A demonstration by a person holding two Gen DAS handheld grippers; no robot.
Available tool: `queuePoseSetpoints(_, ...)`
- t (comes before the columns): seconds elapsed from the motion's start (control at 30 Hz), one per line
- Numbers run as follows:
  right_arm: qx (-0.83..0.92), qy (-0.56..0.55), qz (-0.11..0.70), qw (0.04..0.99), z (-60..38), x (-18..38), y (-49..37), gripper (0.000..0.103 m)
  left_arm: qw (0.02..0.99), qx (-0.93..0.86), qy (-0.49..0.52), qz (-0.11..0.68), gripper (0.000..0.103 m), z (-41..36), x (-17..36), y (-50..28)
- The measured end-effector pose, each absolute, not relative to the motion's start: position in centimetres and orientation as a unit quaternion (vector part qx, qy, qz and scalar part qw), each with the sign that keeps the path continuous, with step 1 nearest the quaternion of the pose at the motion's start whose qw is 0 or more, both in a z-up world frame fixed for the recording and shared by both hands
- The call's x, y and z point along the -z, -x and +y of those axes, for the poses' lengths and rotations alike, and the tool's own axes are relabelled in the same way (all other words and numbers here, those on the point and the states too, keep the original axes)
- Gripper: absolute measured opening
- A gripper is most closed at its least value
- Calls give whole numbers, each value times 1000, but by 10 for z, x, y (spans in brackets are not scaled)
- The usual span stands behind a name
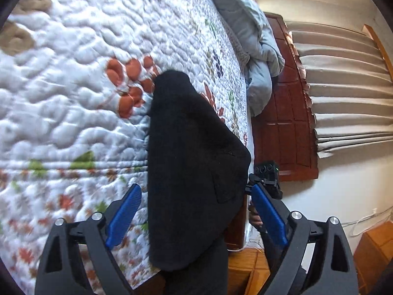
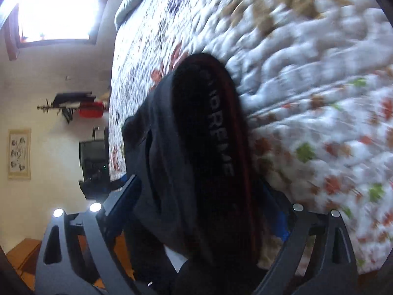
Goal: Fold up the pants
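Observation:
Black pants (image 1: 191,162) lie bunched on the floral quilt (image 1: 73,98) at the bed's edge, their lower part hanging over the side. My left gripper (image 1: 196,196) is open, its blue pads (image 1: 124,217) standing clear on either side of the cloth. In the right wrist view the pants (image 2: 196,147) show a dark waistband with grey lettering (image 2: 218,145) and a red stripe. My right gripper (image 2: 203,204) is open wide around that folded bundle, and the cloth hides most of its pads. The right gripper's body (image 1: 266,172) peeks out beyond the pants in the left wrist view.
A crumpled grey duvet (image 1: 260,56) lies along the far side of the bed. Beyond it stand a brown wooden panel (image 1: 287,113) and a pleated curtain (image 1: 343,86). Wooden floor (image 1: 245,263) shows below the bed edge. A bright window (image 2: 54,7) and dark furniture (image 2: 94,162) line the wall.

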State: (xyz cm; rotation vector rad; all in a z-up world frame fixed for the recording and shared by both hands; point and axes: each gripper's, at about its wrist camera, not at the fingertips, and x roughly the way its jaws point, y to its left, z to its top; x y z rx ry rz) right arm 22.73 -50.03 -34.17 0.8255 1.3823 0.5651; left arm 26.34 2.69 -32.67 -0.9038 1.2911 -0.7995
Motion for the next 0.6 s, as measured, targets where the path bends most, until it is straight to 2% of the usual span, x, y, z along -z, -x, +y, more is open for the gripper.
queuePoseSetpoints(0.07,-256,-358,613,656,-492,347,-234,101,621,355,396,576,92,17,336,-268)
queuePoseSetpoints(0.3,-298,-365,604,643,-489,342,-231,97,607,371,373,596,93,-8,348,-274)
queuePoseSetpoints(0.53,-283,-350,610,652,-489,345,-225,66,622,373,340,598,93,-18,338,-271)
queuePoseSetpoints(0.6,-274,-357,609,652,-488,346,-223,49,633,363,321,603,83,-19,336,-269)
